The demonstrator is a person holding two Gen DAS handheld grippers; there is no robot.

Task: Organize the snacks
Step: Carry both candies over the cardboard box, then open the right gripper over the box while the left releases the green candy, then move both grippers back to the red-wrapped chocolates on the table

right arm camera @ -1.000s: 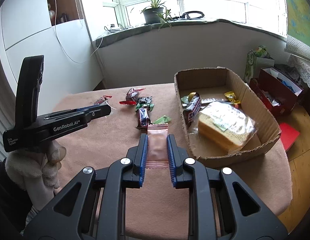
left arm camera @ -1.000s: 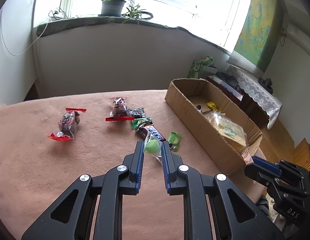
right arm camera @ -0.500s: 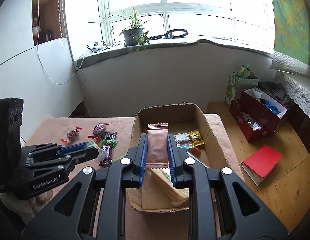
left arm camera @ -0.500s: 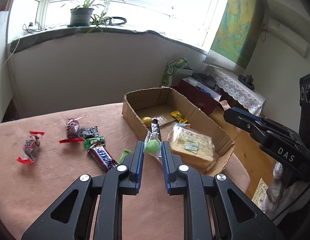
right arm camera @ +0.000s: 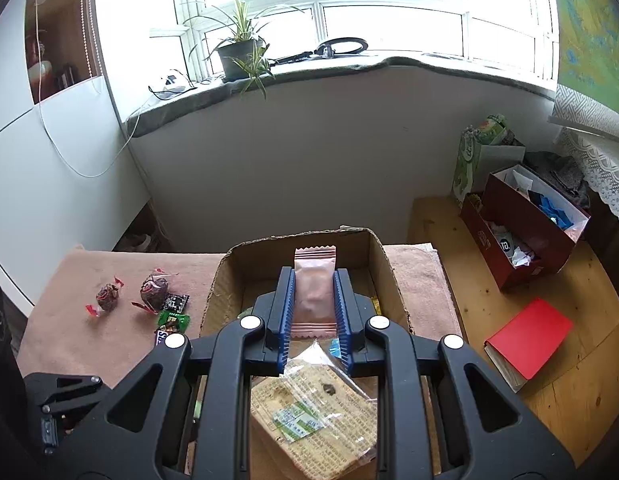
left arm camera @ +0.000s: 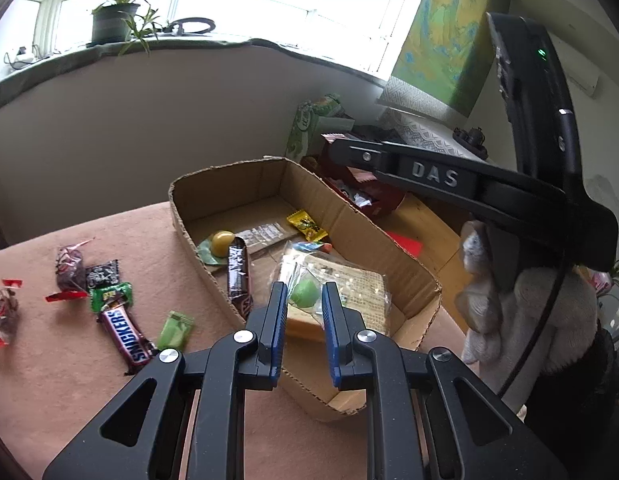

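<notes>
My left gripper (left arm camera: 304, 294) is shut on a green ball candy in a clear wrapper (left arm camera: 305, 293), held over the near end of the cardboard box (left arm camera: 229, 178), above a wrapped bread slice (left arm camera: 361, 292). My right gripper (right arm camera: 314, 286) is shut on a pink sachet (right arm camera: 314, 288), held above the cardboard box (right arm camera: 233, 264) and the bread slice (right arm camera: 309, 412). In the left wrist view the right gripper (left arm camera: 341, 150) hangs over the box's far right side. Loose snacks lie on the pink tablecloth: a Snickers bar (left arm camera: 127, 334), a green sachet (left arm camera: 174, 330), red-wrapped candies (left arm camera: 70, 268).
Inside the box lie a yellow candy (left arm camera: 222, 241), a dark bar (left arm camera: 238, 276) and a yellow packet (left arm camera: 306, 225). A dark red box (right arm camera: 525, 232) and a red book (right arm camera: 527, 332) sit on the wooden floor to the right. The wall and windowsill stand behind the table.
Both grippers moved right from the tablecloth to over the box, each keeping its snack. The right gripper rose higher above the box.
</notes>
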